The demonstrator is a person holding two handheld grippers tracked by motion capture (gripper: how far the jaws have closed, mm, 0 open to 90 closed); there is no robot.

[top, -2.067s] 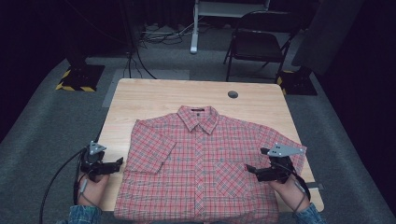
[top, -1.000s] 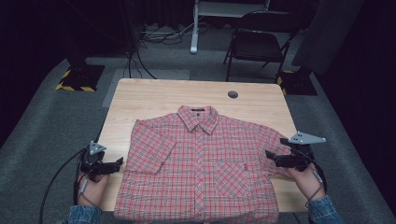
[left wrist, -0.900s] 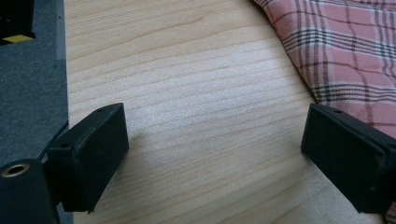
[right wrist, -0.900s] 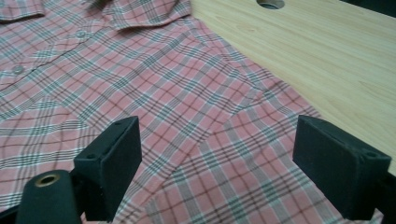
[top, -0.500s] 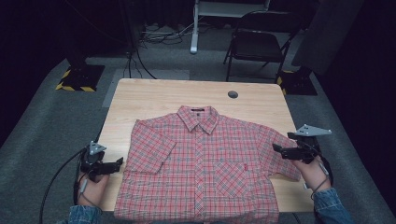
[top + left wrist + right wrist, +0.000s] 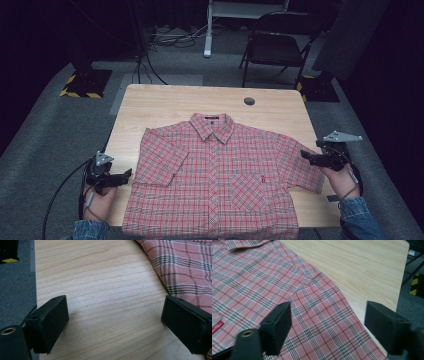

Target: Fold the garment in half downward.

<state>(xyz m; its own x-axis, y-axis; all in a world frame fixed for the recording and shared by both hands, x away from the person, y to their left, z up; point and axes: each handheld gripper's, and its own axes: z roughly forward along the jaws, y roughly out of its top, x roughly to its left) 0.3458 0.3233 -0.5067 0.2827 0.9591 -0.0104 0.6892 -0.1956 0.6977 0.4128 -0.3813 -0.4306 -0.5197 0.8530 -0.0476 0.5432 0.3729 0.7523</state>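
Right gripper (image 6: pixel 306 155): shifted from the lower front of the plaid shirt (image 6: pixel 220 180) outward and farther up the table, now over its right sleeve (image 6: pixel 299 162), jaws apart.

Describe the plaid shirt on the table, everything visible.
The shirt is a red-and-white plaid, short-sleeved woven button-up with a collar, a chest pocket and a small red tag. It lies flat, front up, buttoned, sleeves spread, on the wooden table, hem at the near edge. The open right gripper is over one sleeve end; contact unclear.
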